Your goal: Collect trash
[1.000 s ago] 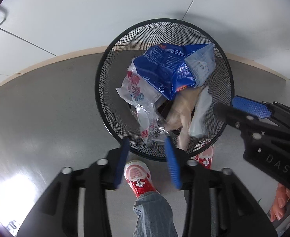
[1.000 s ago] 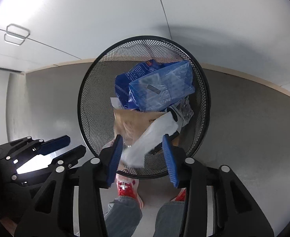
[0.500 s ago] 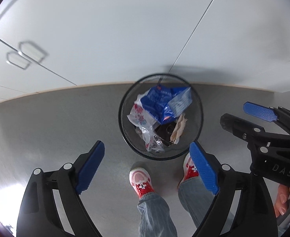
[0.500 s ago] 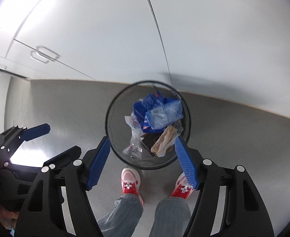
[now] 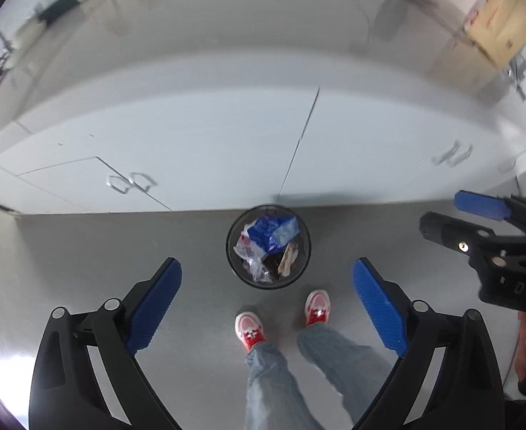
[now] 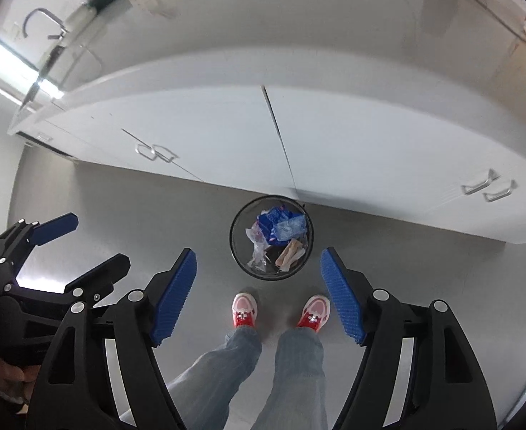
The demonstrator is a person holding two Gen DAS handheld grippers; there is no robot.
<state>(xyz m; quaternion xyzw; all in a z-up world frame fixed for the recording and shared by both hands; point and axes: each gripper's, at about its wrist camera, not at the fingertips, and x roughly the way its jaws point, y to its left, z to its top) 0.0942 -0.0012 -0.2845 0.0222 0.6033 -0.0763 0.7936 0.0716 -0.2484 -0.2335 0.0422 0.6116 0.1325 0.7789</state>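
Note:
A black wire-mesh bin stands on the grey floor, far below both grippers. In it lie a blue bag, a clear wrapper with red print and a tan wrapper. My left gripper points down at the bin, its jaws opening wide with nothing between them. My right gripper hangs beside it, its jaws also opening and empty. Each gripper shows in the other's view: right gripper, left gripper.
White cabinet doors with metal handles stand right behind the bin under a grey countertop. A cardboard box and a faucet sit on it. The person's legs and red shoes stand just before the bin.
Both grippers have risen high above the bin, which now looks small. Both sets of jaws have spread apart, and the pale wrapper from the right gripper now lies in the bin.

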